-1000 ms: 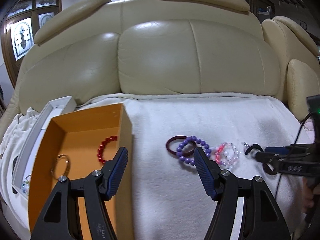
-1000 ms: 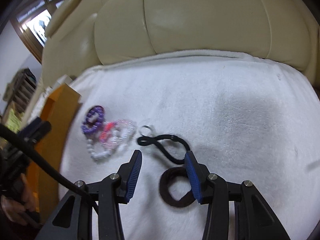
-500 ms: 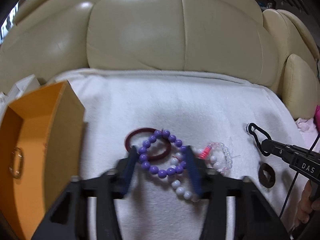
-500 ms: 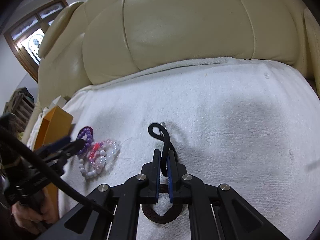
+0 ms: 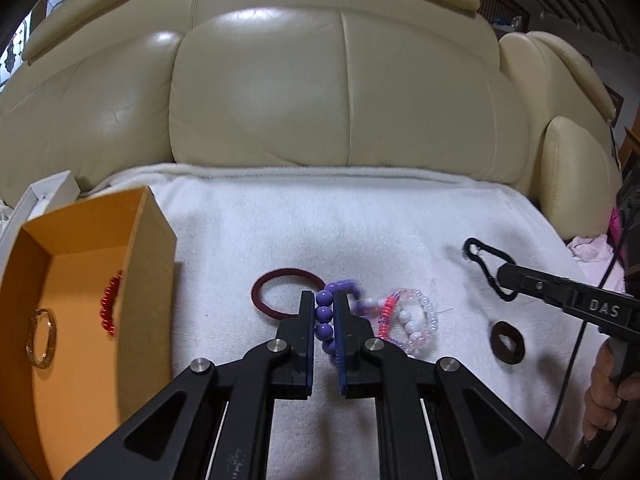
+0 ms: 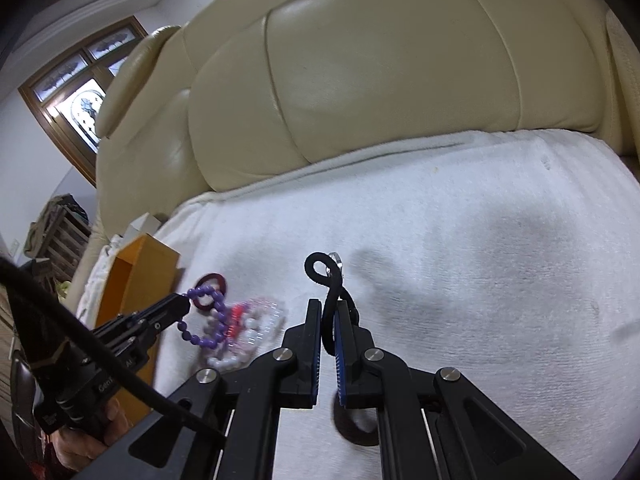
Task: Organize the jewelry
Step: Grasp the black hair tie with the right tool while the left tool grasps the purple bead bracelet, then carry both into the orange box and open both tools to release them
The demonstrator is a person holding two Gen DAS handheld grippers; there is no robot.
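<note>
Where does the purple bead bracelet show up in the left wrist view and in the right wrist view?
Left wrist: purple bead bracelet bottom centre, clamped between this gripper's pads.
Right wrist: purple bead bracelet lower left, hanging from the other gripper's tip.
Shared landmark: orange box, left of it in both.

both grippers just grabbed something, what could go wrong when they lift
1. The left hand-held gripper pinches the purple bead bracelet, whose far side lies tangled with the pink and white bead bracelets; lifting may drag them along.
2. Round beads could slip from the flat pads.
3. The right hand-held gripper holds the thin black cord loop beside a small silver ring, which might snag and fall.
</note>
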